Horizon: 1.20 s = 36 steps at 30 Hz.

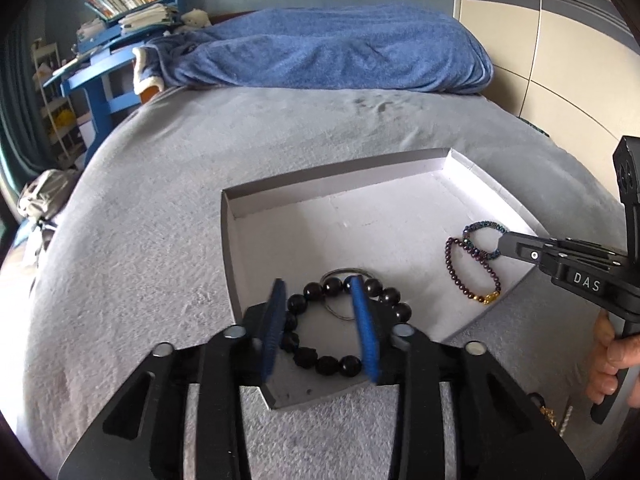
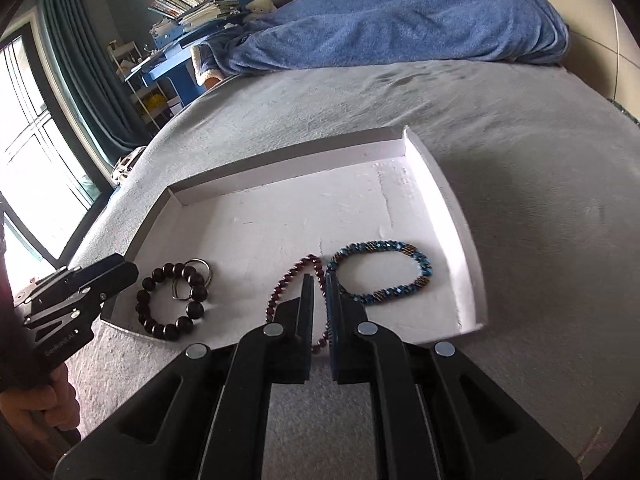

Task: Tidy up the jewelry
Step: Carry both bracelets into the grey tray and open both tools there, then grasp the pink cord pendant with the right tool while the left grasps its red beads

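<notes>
Bracelets (image 2: 170, 302) in white tray (image 2: 460, 216)

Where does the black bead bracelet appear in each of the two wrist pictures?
Left wrist view: the black bead bracelet lies low in the middle, in the near corner of the white tray, between the blue pads.
Right wrist view: the bracelet lies at the lower left, in the tray's near left corner.
Shared landmark: the metal ring touching the bracelet's far side.
</notes>
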Tool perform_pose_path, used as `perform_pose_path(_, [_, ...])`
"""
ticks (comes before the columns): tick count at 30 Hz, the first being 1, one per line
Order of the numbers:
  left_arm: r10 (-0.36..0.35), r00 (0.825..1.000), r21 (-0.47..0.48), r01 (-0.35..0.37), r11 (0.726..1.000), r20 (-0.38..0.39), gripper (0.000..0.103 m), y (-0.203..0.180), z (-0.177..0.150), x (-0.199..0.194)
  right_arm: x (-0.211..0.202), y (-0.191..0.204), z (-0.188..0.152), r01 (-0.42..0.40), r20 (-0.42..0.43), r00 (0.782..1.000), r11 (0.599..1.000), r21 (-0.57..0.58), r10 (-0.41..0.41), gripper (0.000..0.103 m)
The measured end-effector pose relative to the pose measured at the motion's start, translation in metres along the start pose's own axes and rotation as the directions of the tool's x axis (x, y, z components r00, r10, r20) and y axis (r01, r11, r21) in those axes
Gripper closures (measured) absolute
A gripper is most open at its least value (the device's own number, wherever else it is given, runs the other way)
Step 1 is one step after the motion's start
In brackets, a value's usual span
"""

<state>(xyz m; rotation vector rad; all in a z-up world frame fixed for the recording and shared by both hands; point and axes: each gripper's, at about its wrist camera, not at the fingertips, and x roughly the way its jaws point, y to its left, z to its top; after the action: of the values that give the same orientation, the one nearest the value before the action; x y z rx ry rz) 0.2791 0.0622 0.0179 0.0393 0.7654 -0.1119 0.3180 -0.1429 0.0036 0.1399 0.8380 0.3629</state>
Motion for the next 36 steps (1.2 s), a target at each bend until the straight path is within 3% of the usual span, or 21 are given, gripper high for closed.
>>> perform_pose_path(2, [0.002, 1.000, -0.001, -0.002, 1.000, 0.015, 0.046, -0.001, -0.001, -0.006, -0.007, -0.002, -0.004, 0.000, 0.009, 1.000, 1.000, 0.004, 0.000, 0.093])
perform_pose_path(3, [0.002, 1.000, -0.001, -0.002, 1.000, 0.022, 0.041, -0.002, -0.002, -0.010, -0.012, -0.003, -0.007, 0.002, 0.017, 1.000, 1.000, 0.002, -0.002, 0.086])
perform_pose_path(7, [0.005, 0.999, 0.011, -0.005, 1.000, 0.041, 0.033, -0.009, -0.011, -0.023, -0.030, -0.006, -0.021, 0.005, 0.047, 0.999, 1.000, -0.003, -0.005, 0.080])
perform_pose_path(12, [-0.010, 0.999, -0.016, 0.011, 1.000, 0.053, 0.032, -0.013, -0.030, -0.041, -0.054, -0.007, -0.036, 0.010, 0.075, 0.997, 1.000, -0.021, -0.008, 0.077])
perform_pose_path(20, [-0.041, 0.999, -0.018, 0.041, 0.999, 0.006, 0.032, -0.024, -0.070, -0.055, -0.070, -0.014, -0.062, 0.022, 0.056, 0.998, 1.000, -0.014, -0.021, 0.074])
perform_pose_path(25, [-0.063, 0.998, -0.024, 0.062, 0.998, -0.030, 0.032, -0.030, -0.093, -0.057, -0.076, -0.022, -0.084, 0.028, 0.030, 0.999, 1.000, 0.004, -0.028, 0.060])
perform_pose_path(36, [-0.089, 0.995, 0.006, 0.089, 0.996, -0.053, 0.032, -0.052, -0.120, -0.072, -0.100, -0.025, -0.136, 0.049, 0.005, 0.999, 0.999, -0.001, -0.049, 0.051])
